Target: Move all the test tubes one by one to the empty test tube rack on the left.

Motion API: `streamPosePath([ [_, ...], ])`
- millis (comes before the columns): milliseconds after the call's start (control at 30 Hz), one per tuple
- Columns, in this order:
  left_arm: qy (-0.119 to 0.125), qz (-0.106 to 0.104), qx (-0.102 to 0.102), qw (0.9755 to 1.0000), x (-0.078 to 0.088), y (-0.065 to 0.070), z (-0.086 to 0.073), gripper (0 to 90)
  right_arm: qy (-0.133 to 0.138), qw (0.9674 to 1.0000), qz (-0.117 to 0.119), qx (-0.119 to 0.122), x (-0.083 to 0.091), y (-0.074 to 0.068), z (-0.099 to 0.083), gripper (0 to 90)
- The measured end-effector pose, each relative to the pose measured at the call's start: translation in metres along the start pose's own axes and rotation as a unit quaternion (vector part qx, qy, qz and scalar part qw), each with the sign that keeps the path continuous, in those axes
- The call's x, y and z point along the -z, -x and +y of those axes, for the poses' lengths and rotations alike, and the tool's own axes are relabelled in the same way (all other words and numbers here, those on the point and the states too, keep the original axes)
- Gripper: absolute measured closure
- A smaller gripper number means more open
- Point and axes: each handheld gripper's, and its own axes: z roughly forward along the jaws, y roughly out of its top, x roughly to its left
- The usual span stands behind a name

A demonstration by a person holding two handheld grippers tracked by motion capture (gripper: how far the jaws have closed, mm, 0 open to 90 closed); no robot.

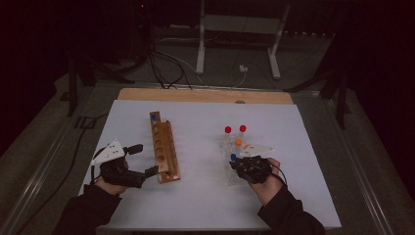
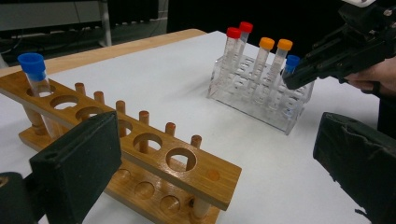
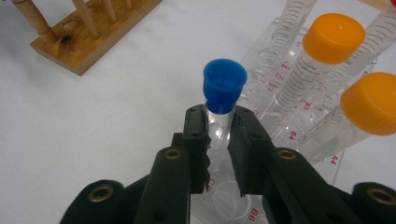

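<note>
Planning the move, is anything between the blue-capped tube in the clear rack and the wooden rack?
Nothing visible: bare white table lies between the blue-capped tube, clamped by the right gripper, and the wooden rack.

A clear plastic tube with a blue cap [image 3: 224, 84] stands nearly upright in the near-left corner of a clear plastic rack [image 1: 230, 172], on the right side of the table, clamped just below its cap between black jaws.

High view looks down; both gripper views, close, share the clear rack [image 2: 261, 93] (tubes upright).
</note>
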Motion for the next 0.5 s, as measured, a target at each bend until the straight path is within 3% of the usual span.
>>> streamPosePath([
  [200,0.001,-0.002,0.002,1.0000,0.001,0.000,0.001,1.9,0.008,1.0000,0.002,0.004,0.007,-0.001,0.004,77.0],
  [500,-0.001,-0.008,-0.004,1.0000,0.001,0.002,0.007,1.9,0.040,0.9991,-0.002,0.013,0.034,-0.003,0.019,77.0],
])
